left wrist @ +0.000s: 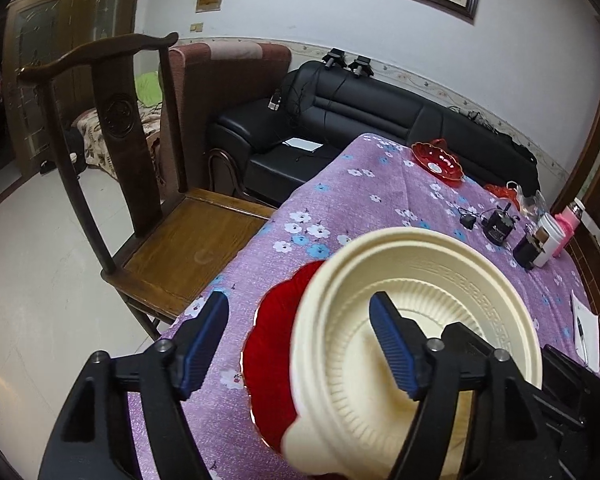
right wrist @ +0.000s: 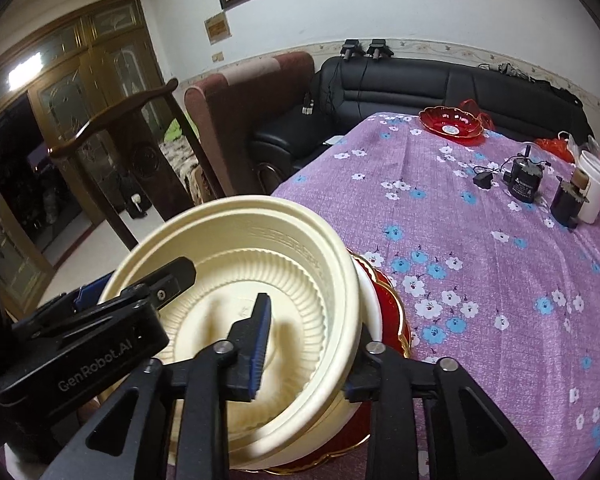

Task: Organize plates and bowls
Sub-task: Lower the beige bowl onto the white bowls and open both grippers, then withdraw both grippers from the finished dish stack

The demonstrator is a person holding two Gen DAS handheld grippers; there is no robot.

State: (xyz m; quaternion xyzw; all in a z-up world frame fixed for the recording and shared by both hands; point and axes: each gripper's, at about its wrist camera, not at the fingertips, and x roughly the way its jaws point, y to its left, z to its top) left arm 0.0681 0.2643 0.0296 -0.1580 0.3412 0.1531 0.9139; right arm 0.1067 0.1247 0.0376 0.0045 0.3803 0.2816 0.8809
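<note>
Cream bowl (left wrist: 416,320) sits on red plate (left wrist: 272,360) at tabletop (left wrist: 380,200) near edge — left gripper (left wrist: 300,344) jaws wide, straddling bowl rim unpressed; right gripper (right wrist: 308,356) narrower, grip unclear.

A big cream bowl (left wrist: 416,320) with ridged sides sits tilted on a red plate (left wrist: 272,360) with a wavy edge, at the near side of the table. Another red plate (left wrist: 438,160) with a white middle lies far back.

The cream bowl (left wrist: 416,320) hides most of the red plate (left wrist: 276,356) under it, its near rim is blurred, and the right gripper's (right wrist: 304,364) right pad sits behind the bowl wall
</note>
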